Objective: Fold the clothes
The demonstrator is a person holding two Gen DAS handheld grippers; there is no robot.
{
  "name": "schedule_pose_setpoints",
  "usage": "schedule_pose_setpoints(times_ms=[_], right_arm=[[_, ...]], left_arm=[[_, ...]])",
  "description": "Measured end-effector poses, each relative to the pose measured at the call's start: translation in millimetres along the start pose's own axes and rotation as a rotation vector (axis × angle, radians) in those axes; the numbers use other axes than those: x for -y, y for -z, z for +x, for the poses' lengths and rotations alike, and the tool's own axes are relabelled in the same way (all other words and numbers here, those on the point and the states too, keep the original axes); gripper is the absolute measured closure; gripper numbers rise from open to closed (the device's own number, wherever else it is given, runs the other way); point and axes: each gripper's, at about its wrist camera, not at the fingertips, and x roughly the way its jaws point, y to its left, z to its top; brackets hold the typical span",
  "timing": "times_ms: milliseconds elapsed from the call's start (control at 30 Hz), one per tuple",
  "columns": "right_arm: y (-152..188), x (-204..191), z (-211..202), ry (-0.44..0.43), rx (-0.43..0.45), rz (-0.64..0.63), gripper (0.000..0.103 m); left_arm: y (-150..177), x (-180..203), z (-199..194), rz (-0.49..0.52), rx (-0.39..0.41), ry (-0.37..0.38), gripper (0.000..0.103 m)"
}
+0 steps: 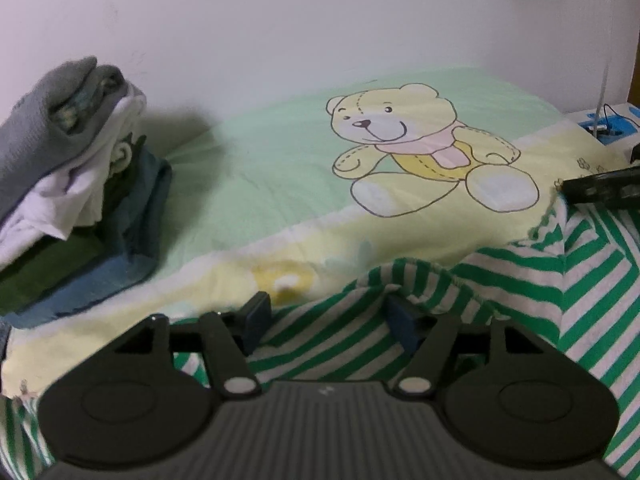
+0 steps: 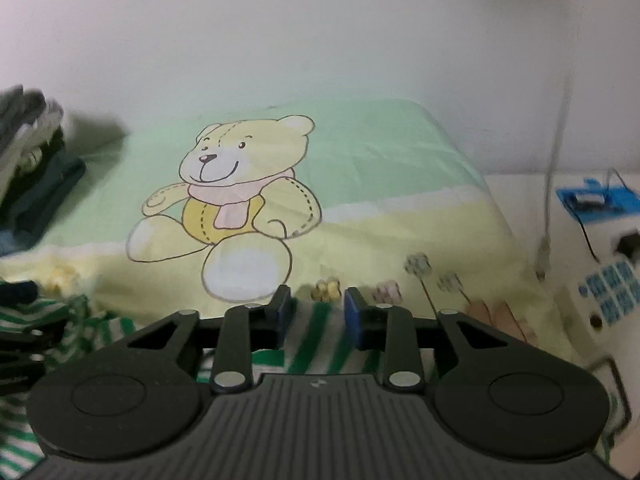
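A green-and-white striped garment (image 1: pixel 580 280) lies crumpled on the near part of the bed. In the left wrist view, my left gripper (image 1: pixel 328 316) stands open. A ridge of the striped cloth lies loosely between its blue pads (image 1: pixel 402 324). My right gripper (image 2: pixel 316 310) is shut on a fold of the same garment (image 2: pixel 320 332), which fills the gap between its pads. The left wrist view shows that right gripper (image 1: pixel 600 190) at the right edge, with the garment's hem lifted up to it. At the left edge of the right wrist view, the left gripper (image 2: pixel 24 328) sits over the stripes.
A bedsheet (image 1: pixel 260 168) printed with a teddy bear (image 1: pixel 420 148) covers the bed against a white wall. A stack of folded clothes (image 1: pixel 72 184) stands at the left. To the right is a white side table (image 2: pixel 520 200) with a power strip (image 2: pixel 608 284), a blue item and cables.
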Motion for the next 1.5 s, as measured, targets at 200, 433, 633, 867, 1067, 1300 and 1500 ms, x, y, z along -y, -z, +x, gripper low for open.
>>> schedule_pose_setpoints(times_ms=[200, 433, 633, 867, 1067, 1300, 1500], right_arm=[[63.4, 31.7, -101.2, 0.07, 0.097, 0.081, 0.041], [126.3, 96.1, -153.1, 0.177, 0.033, 0.351, 0.037], [130.5, 107.7, -143.6, 0.142, 0.048, 0.483, 0.037], [125.0, 102.7, -130.2, 0.181, 0.097, 0.435, 0.078], [104.7, 82.0, -137.6, 0.1, 0.139, 0.366, 0.09], [67.1, -16.7, -131.7, -0.078, 0.189, 0.067, 0.09], [68.4, -127.4, -117.0, -0.23, 0.2, -0.257, 0.09]], left_arm=[[9.2, -3.9, -42.2, 0.026, 0.048, 0.044, 0.043], [15.4, 8.1, -78.9, 0.014, 0.054, 0.153, 0.031], [24.5, 30.8, -96.6, 0.034, 0.063, 0.174, 0.026], [45.5, 35.2, -105.0, 0.023, 0.026, 0.159, 0.023], [59.5, 11.6, -106.8, -0.06, 0.0, 0.116, 0.025], [77.2, -32.2, -106.3, -0.179, -0.042, 0.038, 0.025], [99.1, -71.5, -120.2, -0.247, -0.035, -0.037, 0.023]])
